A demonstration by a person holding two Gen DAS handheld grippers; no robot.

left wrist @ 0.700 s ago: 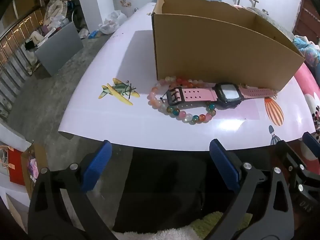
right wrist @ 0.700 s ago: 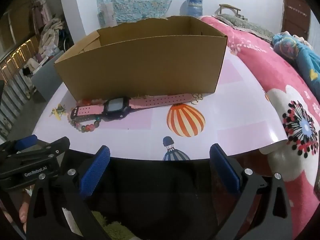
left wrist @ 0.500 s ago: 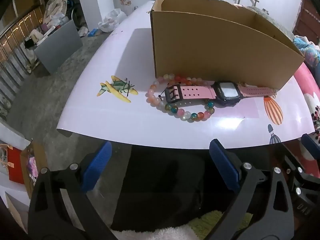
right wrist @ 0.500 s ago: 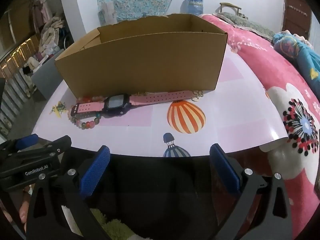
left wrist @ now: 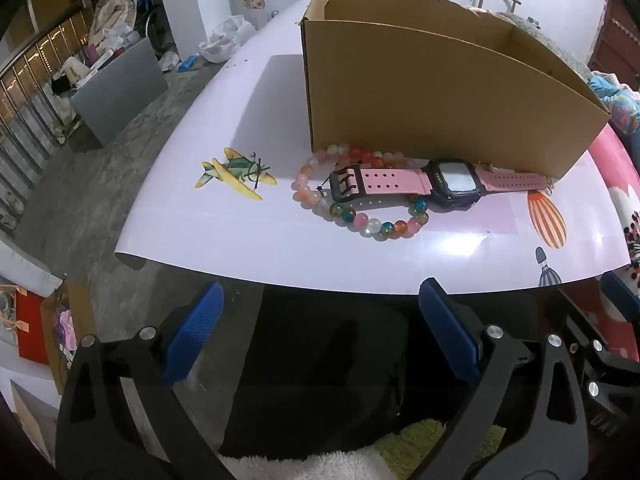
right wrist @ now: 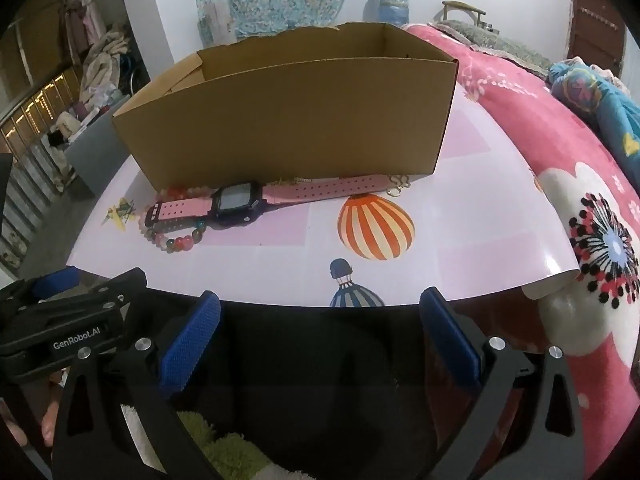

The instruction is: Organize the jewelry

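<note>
A: Left wrist view: locate the jewelry.

B: The watch (left wrist: 436, 186), pink strap and dark case, lies flat on the white mat (left wrist: 256, 240), just in front of the cardboard box (left wrist: 440, 104). Its buckle end lies across the bead bracelet (left wrist: 352, 204), which touches the box's near wall. A small gold chain (right wrist: 398, 186) lies at the strap's far end, just beside the box corner.

A: Any legible writing?

B: One label only. In the right wrist view, "GenRobot.AI" is printed in white on the body of the left gripper (right wrist: 60, 304). The watch face is too small to read.

A: Gripper poses?

B: The left gripper (left wrist: 316, 336) is held short of the mat's near edge, blue pads (left wrist: 192, 332) wide apart and gripping nothing. The right gripper (right wrist: 320, 336) is likewise short of the edge, jaws spread and empty, beside the left one. Printed balloons (right wrist: 376, 228) and a plane (left wrist: 236, 172) decorate the mat.
</note>
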